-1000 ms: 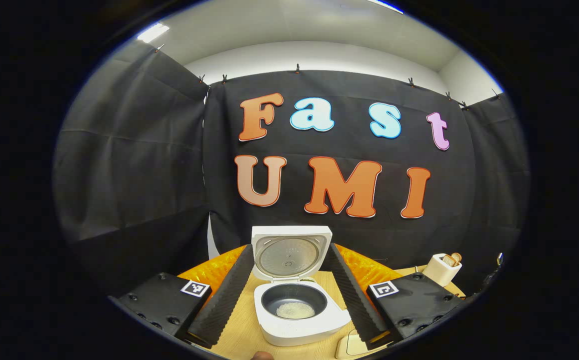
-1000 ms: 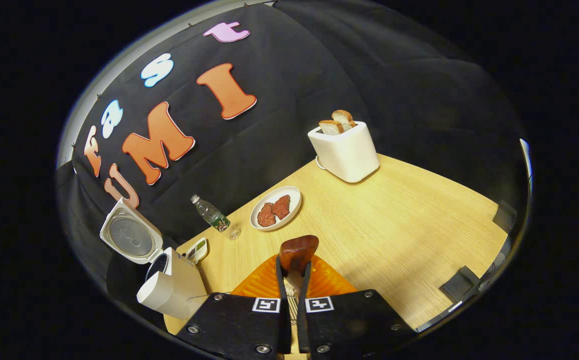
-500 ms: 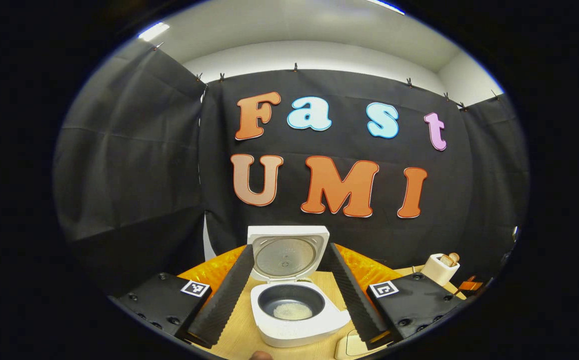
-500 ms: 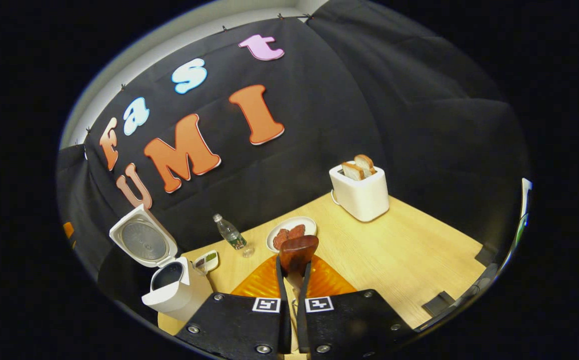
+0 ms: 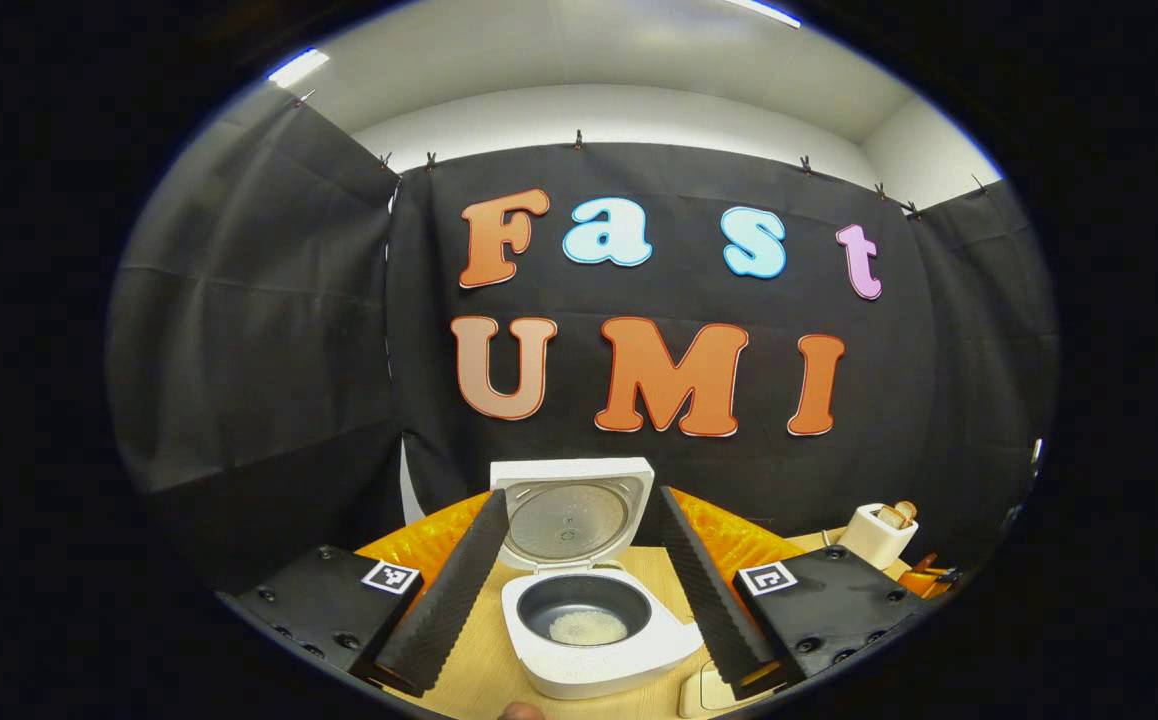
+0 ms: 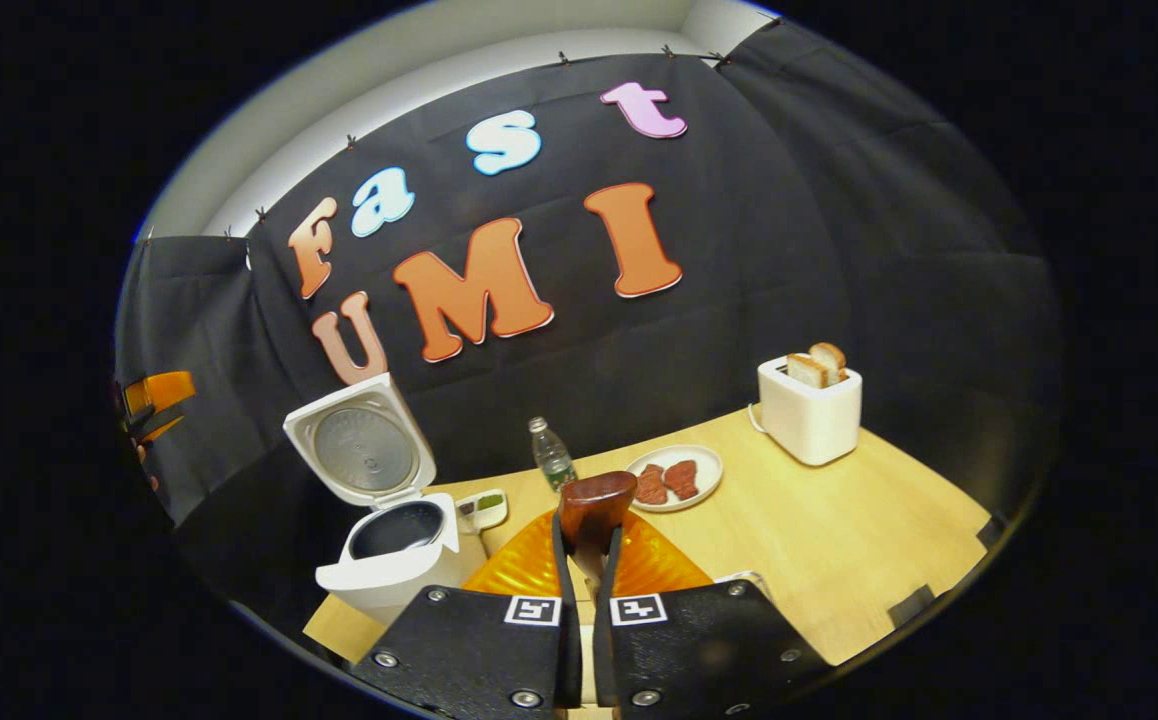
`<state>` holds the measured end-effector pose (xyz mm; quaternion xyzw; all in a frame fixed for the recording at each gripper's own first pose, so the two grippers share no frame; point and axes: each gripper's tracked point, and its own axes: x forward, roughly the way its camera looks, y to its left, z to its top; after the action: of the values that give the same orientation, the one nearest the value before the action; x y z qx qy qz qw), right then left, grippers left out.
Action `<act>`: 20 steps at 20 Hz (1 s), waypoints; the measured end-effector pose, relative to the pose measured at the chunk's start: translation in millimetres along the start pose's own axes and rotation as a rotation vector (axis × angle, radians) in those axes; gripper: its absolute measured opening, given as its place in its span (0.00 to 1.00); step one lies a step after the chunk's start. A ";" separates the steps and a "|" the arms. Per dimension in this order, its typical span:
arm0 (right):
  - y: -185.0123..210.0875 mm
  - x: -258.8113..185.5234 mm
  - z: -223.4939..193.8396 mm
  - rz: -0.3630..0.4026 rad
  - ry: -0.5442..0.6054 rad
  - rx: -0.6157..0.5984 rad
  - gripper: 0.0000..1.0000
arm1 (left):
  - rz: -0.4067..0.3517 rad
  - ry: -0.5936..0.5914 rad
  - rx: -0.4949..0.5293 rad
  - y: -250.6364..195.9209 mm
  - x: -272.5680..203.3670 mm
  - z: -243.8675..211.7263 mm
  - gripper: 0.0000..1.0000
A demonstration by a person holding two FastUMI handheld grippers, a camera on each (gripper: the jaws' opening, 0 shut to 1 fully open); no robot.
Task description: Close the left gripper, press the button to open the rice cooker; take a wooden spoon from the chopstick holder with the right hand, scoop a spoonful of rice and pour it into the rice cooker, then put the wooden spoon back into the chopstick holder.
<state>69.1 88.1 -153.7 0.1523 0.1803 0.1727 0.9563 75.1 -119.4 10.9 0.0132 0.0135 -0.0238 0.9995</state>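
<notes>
1. The left gripper (image 5: 579, 600) has black blocky finger mounts with screws, each bearing a square black-and-white marker, at 7 and 5 o'clock.
2. Its ridged fingers (image 5: 444, 600) stand before orange ribbed housing.
3. The right gripper (image 6: 585, 600) shows matching black mounts, paired markers and silver screws at 6 o'clock.

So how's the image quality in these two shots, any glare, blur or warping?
Left gripper view: sharp, strong fisheye curving of the wall, ceiling light glaring, rice cooker evenly lit. Right gripper view: tilted horizon, table bowed, wooden spoon in the right tool crisp, soft shadow beside the toaster.
</notes>
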 end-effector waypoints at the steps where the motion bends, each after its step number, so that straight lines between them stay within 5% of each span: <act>1: 2.6 2.9 -12.3 0.001 0.010 -0.008 0.04 | -0.001 -0.003 -0.002 2.2 -1.0 0.6 1.00; 12: -4.1 36.2 -105.4 -0.082 0.112 -0.190 0.04 | -0.022 0.006 -0.015 16.5 -8.5 -6.0 1.00; 20: 14.5 32.7 -126.8 -0.043 0.138 0.015 0.04 | -0.014 0.020 -0.034 26.4 -8.5 -13.2 1.00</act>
<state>43.3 142.7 -270.8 0.1433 0.2503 0.1610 0.9439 67.5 -92.3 -1.4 -0.0038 0.0242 -0.0304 0.9992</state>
